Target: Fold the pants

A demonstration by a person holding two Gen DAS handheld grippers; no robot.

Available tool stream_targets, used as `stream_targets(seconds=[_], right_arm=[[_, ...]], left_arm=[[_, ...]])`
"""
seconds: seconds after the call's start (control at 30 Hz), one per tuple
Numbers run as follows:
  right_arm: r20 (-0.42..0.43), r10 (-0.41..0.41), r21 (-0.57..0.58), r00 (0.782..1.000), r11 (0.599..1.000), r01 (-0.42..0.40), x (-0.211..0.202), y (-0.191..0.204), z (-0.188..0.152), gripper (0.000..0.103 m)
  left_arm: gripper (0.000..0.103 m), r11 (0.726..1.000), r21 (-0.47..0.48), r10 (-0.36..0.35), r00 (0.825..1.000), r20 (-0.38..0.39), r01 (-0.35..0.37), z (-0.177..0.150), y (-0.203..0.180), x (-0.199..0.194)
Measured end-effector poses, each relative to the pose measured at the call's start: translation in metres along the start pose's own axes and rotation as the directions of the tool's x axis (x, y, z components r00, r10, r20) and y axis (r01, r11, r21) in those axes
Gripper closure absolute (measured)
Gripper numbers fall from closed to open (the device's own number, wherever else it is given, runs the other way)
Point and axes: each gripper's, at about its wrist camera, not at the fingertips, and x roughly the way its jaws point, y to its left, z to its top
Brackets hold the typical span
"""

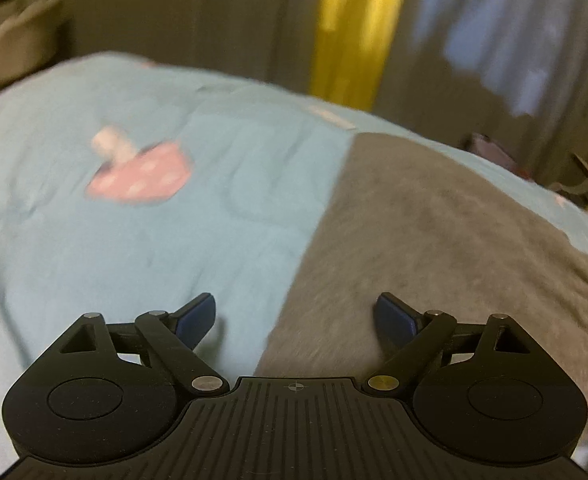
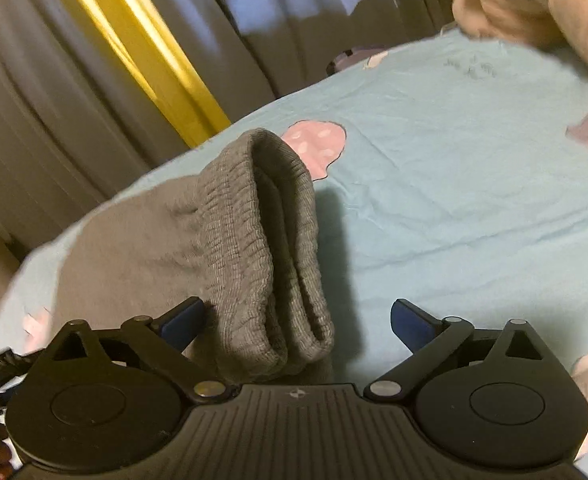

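Gray pants (image 2: 230,240) on blue mushroom-print sheet (image 2: 453,184); curtains (image 2: 74,100) behind.

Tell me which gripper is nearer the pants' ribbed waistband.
Right. The right gripper has the waistband bunched between its open fingers; the left gripper hovers over the plain leg fabric.

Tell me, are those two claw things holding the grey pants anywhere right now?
No. Both the left gripper and right gripper are open, gripping nothing; the grey pants lie on the blue bedsheet.
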Motion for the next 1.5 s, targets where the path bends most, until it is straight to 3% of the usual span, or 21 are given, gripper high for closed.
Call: stream_targets(seconds=[0.1, 0.2, 0.23, 0.3, 0.37, 0.43, 0.53, 0.57, 0.67, 0.73, 0.83, 0.87, 0.9, 0.97, 1.07, 1.2, 1.23, 1.27, 1.3, 1.4, 1.5], right_arm=[[-0.02, 0.084, 0.073, 0.996, 0.994, -0.083, 0.002, -0.009, 0.002, 0.004], [-0.029, 0.126, 0.052, 0.992, 0.991, -0.124, 0.008, -0.007, 0.003, 0.004], [-0.033, 0.115, 0.034, 0.993, 0.993, -0.114, 0.011, -0.005, 0.004, 0.004], [-0.046, 0.097, 0.022, 0.994, 0.995, -0.097, 0.018, -0.006, 0.004, 0.004], [-0.071, 0.136, 0.071, 0.988, 0.989, -0.131, 0.024, -0.012, 0.005, 0.004], [-0.075, 0.162, 0.11, 0.984, 0.982, -0.153, 0.028, -0.018, 0.005, 0.004], [-0.063, 0.169, 0.112, 0.983, 0.98, -0.162, 0.027, -0.019, 0.006, 0.004], [-0.062, 0.17, 0.12, 0.983, 0.979, -0.162, 0.027, -0.021, 0.006, 0.004], [-0.053, 0.192, 0.179, 0.98, 0.967, -0.18, 0.026, -0.027, 0.005, 0.004], [-0.041, 0.2, 0.21, 0.979, 0.96, -0.188, 0.025, -0.03, 0.006, 0.004], [-0.008, 0.207, 0.232, 0.978, 0.952, -0.199, 0.019, -0.031, 0.005, 0.004], [-0.002, 0.205, 0.232, 0.979, 0.952, -0.199, 0.016, -0.031, 0.004, 0.004], [0.001, 0.203, 0.23, 0.979, 0.953, -0.198, 0.013, -0.031, 0.003, 0.004], [-0.003, 0.199, 0.223, 0.98, 0.955, -0.193, 0.007, -0.029, -0.001, 0.004], [-0.004, 0.192, 0.201, 0.981, 0.962, -0.187, -0.004, -0.027, -0.004, 0.004], [0.004, 0.2, 0.211, 0.98, 0.958, -0.196, -0.005, -0.031, 0.0, 0.004], [0.0, 0.206, 0.228, 0.978, 0.953, -0.201, -0.003, -0.033, 0.001, 0.004], [-0.008, 0.215, 0.247, 0.977, 0.947, -0.206, -0.001, -0.036, 0.003, 0.004], [-0.018, 0.219, 0.257, 0.975, 0.944, -0.208, 0.003, -0.038, 0.004, 0.004], [-0.059, 0.242, 0.279, 0.969, 0.936, -0.217, 0.013, -0.041, 0.008, 0.004], [-0.107, 0.309, 0.286, 0.945, 0.92, -0.268, 0.03, -0.039, 0.016, 0.004]], left_arm=[[0.01, 0.995, 0.034, -0.089, 0.996, -0.023, 0.089, 0.012, -0.008, 0.007], [0.012, 0.987, 0.027, -0.153, 0.984, -0.089, 0.156, 0.018, -0.009, 0.026], [0.026, 0.991, 0.051, -0.118, 0.987, -0.107, 0.124, 0.016, -0.009, 0.036], [0.031, 0.993, 0.062, -0.092, 0.988, -0.126, 0.1, 0.009, -0.003, 0.05], [0.049, 0.994, -0.006, -0.11, 0.988, -0.11, 0.11, 0.008, 0.007, 0.051], [0.055, 0.995, -0.054, -0.094, 0.991, -0.1, 0.089, 0.011, 0.018, 0.045], [0.05, 0.997, -0.009, -0.074, 0.993, -0.088, 0.073, 0.007, 0.021, 0.02], [0.04, 0.994, 0.044, -0.094, 0.992, -0.088, 0.098, 0.003, 0.02, 0.01], [0.01, 0.963, 0.208, -0.155, 0.983, -0.099, 0.173, -0.015, 0.001, -0.023], [0.006, 0.919, 0.343, -0.164, 0.98, -0.116, 0.194, -0.031, -0.023, -0.031], [0.017, 0.861, 0.507, 0.047, 0.988, -0.147, 0.034, -0.043, -0.057, -0.009], [0.015, 0.864, 0.503, 0.079, 0.987, -0.142, 0.003, -0.042, -0.061, -0.003], [0.015, 0.891, 0.454, 0.083, 0.986, -0.142, -0.01, -0.038, -0.06, 0.002], [0.015, 0.949, 0.315, 0.057, 0.989, -0.134, -0.012, -0.03, -0.046, 0.004], [0.017, 0.991, 0.133, 0.051, 0.989, -0.14, -0.032, -0.027, -0.021, 0.004], [0.022, 0.993, -0.117, -0.013, 0.969, -0.247, -0.017, -0.023, 0.02, 0.005], [0.036, 0.989, -0.14, 0.02, 0.969, -0.247, -0.057, -0.023, 0.027, 0.002], [0.036, 0.982, -0.126, 0.107, 0.964, -0.244, -0.141, -0.022, 0.033, -0.002], [0.031, 0.978, -0.13, 0.128, 0.961, -0.246, -0.163, -0.021, 0.042, -0.005], [0.028, 0.978, -0.207, -0.035, 0.982, -0.185, -0.004, -0.017, 0.064, -0.022], [0.02, 0.988, -0.135, -0.091, 0.988, -0.121, 0.074, -0.006, 0.065, -0.029]])
